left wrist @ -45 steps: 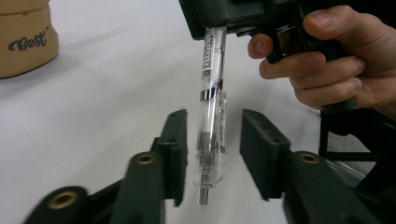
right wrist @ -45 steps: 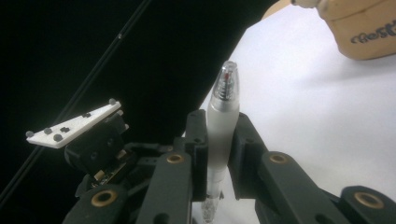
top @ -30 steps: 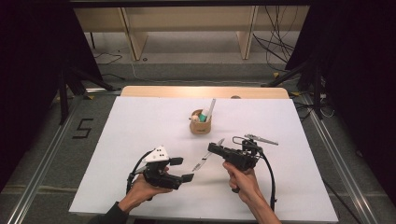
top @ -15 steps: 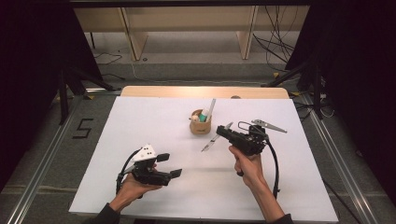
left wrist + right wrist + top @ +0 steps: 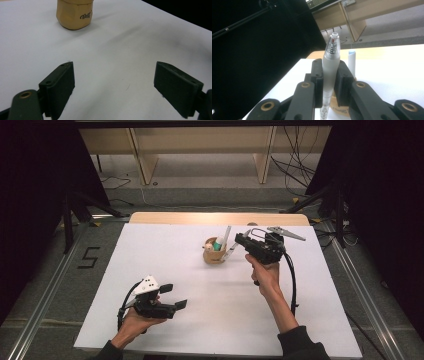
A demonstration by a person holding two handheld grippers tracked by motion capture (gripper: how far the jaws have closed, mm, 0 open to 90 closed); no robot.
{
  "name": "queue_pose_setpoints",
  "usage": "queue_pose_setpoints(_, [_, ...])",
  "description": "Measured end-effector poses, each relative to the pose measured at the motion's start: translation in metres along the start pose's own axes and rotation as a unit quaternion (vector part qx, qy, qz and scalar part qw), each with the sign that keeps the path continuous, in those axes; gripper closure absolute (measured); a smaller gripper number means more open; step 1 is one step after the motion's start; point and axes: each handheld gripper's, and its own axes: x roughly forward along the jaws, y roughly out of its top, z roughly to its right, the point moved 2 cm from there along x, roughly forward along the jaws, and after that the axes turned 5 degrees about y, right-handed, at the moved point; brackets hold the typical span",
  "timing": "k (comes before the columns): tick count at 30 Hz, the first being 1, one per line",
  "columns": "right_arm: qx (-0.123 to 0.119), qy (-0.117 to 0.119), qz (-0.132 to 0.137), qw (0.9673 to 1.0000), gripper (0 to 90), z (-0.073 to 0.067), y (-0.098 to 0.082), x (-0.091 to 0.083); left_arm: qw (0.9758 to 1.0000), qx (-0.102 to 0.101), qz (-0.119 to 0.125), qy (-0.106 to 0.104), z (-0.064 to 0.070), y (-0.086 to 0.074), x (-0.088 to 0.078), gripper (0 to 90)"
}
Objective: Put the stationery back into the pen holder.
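Note:
My right gripper (image 5: 243,243) is shut on a translucent grey pen (image 5: 231,252), held just right of a small wooden cup (image 5: 212,256) at the middle back of the white table (image 5: 150,250). The pen slants down toward the cup's rim. In the right gripper view the pen (image 5: 331,62) stands upright between the pads (image 5: 318,72), with the cup (image 5: 340,108) below. A white pen (image 5: 226,236) and a green item (image 5: 217,246) stand in the cup. My left gripper (image 5: 173,296) rests near the front left, open. Its jaws have just been opening, with nothing between them. It faces the cup (image 5: 74,13).
A wooden strip (image 5: 215,218) runs along the table's far edge, with shelf legs and cables on the floor beyond. A "5" mark (image 5: 90,257) lies on the floor at the left. Metal rails (image 5: 350,290) flank both sides of the table.
My right gripper has carried the pen up and away from the left gripper to the cup. The left gripper has drawn back to the left, jaws spread wider.

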Motion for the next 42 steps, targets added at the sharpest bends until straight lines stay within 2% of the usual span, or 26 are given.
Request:
queue_pose_setpoints(4, [-0.008, -0.008, -0.003, 0.9999, 80.1, 0.0, 0.007, 0.009, 0.9999, 0.013, -0.009, 0.0, 0.002, -0.003, 0.0, 15.9])
queue_pose_setpoints(9, [-0.022, -0.022, -0.006, 0.9995, 80.1, 0.002, 0.015, 0.021, 0.9999, 0.011, -0.006, -0.001, 0.004, -0.004, 0.0, 15.9])
queue_pose_setpoints(13, [-0.019, -0.029, -0.007, 0.9994, 80.1, 0.004, 0.018, 0.029, 0.9998, 0.015, -0.011, -0.003, 0.006, -0.005, 0.0, 15.8])
queue_pose_setpoints(28, [-0.053, -0.069, -0.035, 0.9956, 80.1, 0.007, 0.017, 0.057, 1.0, 0.008, -0.005, -0.002, 0.004, -0.005, -0.003, 15.8])
queue_pose_setpoints(31, [-0.054, -0.073, -0.041, 0.995, 80.1, 0.009, 0.016, 0.061, 0.9999, 0.011, -0.007, -0.003, 0.004, -0.005, -0.003, 15.8])
queue_pose_setpoints(38, [-0.073, -0.084, -0.056, 0.9922, 79.9, 0.009, 0.014, 0.07, 0.9999, 0.009, -0.007, -0.005, 0.003, -0.006, -0.003, 15.8])
queue_pose_setpoints(42, [-0.072, -0.084, -0.062, 0.9919, 79.9, 0.01, 0.012, 0.072, 0.9999, 0.006, -0.006, -0.006, 0.003, -0.006, -0.002, 15.8])
